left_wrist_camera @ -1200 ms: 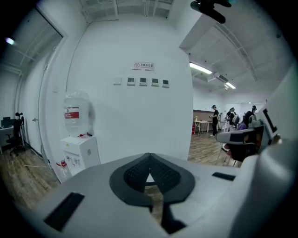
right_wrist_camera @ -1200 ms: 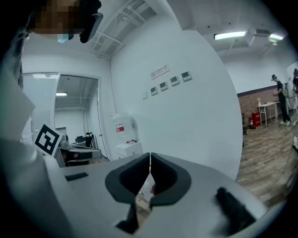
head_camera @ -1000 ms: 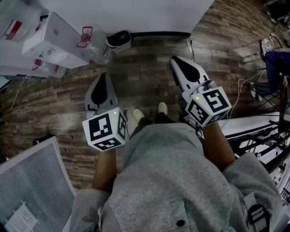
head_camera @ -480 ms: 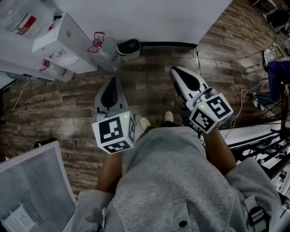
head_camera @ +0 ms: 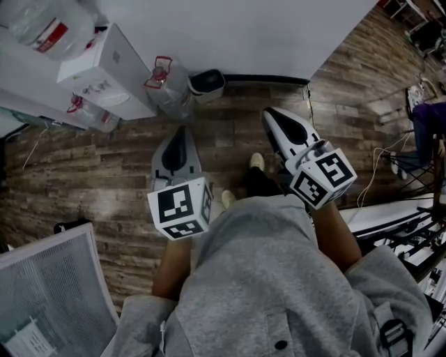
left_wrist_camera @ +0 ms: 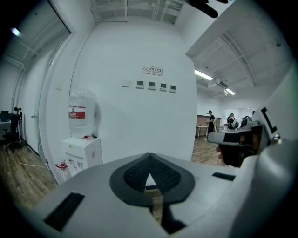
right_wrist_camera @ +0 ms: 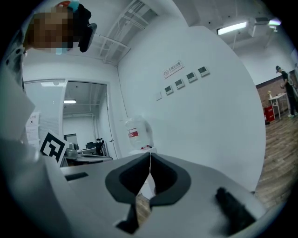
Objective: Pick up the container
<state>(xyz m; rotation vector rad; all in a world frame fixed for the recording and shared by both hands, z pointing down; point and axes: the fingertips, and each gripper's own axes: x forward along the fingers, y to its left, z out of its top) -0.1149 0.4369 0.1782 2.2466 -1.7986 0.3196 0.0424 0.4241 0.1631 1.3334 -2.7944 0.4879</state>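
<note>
Left gripper [head_camera: 180, 134] and right gripper [head_camera: 272, 115], fingers pressed together and empty, face a wall [head_camera: 244, 28]. The dark container [head_camera: 207, 81] stands upright at its foot, beside a jug [head_camera: 167, 87]. The dispenser [head_camera: 104, 66] bottle's [head_camera: 42, 21] red label [head_camera: 54, 35] is unreadable.

Counts: left gripper [head_camera: 180, 131] + right gripper [head_camera: 270, 114] = 2. Marker cubes [head_camera: 182, 208]: 2, one per gripper. Jugs [head_camera: 169, 87]: 3, one partly hidden. Dispenser [head_camera: 104, 66]: 1. Bin [head_camera: 207, 82]: 1. Shoes [head_camera: 257, 162]: 2. Mesh panel [head_camera: 49, 279]: 1. Wall switches [left_wrist_camera: 152, 85]: 4. Sign [left_wrist_camera: 152, 70]: 1. People far back [left_wrist_camera: 210, 122]: 2.
</note>
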